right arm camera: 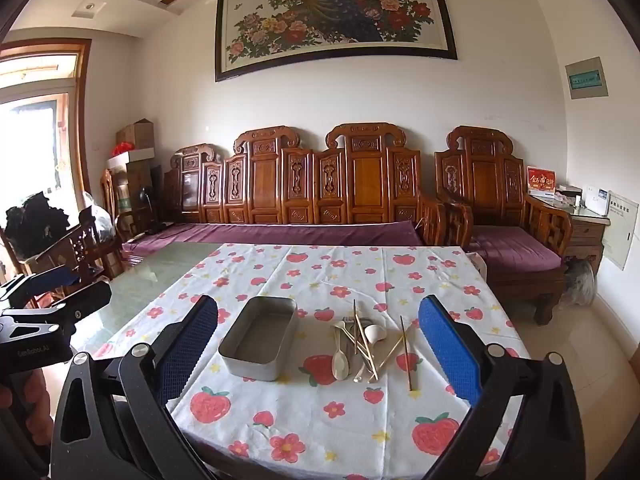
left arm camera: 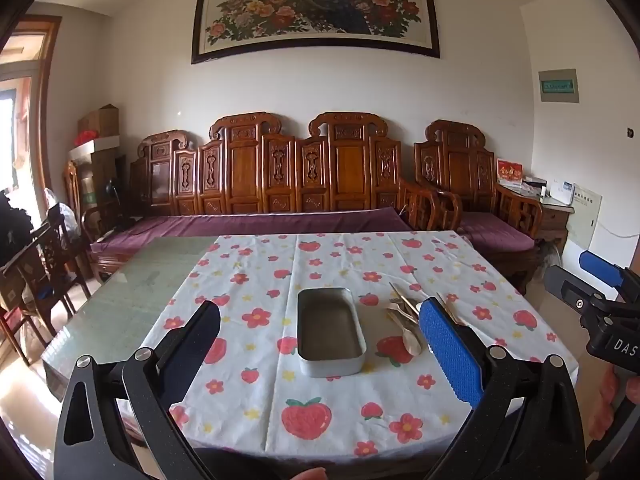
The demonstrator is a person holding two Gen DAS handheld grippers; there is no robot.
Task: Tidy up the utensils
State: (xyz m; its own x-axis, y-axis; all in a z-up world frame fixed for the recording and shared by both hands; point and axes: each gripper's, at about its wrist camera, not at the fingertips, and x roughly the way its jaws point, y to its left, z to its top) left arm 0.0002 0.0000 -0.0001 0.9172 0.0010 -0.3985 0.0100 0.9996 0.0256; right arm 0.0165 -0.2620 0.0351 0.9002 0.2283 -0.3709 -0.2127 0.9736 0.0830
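An empty metal box [left arm camera: 329,330] [right arm camera: 260,336] sits on the strawberry-print tablecloth [left arm camera: 320,408] [right arm camera: 340,412]. Right of it lies a loose pile of utensils [right arm camera: 362,346] [left arm camera: 404,316]: white spoons, a fork and several chopsticks. One chopstick [right arm camera: 407,354] lies apart on the right. My left gripper [left arm camera: 320,356] is open and empty, above the table's near edge, in front of the box. My right gripper [right arm camera: 318,356] is open and empty, in front of the box and the pile. Each gripper shows at the edge of the other's view.
The cloth covers the right part of a glass-topped table [left arm camera: 132,292] [right arm camera: 160,268]. A carved wooden sofa [left arm camera: 280,184] with purple cushions stands behind it, an armchair [right arm camera: 504,216] to the right, and wooden chairs [left arm camera: 44,264] to the left.
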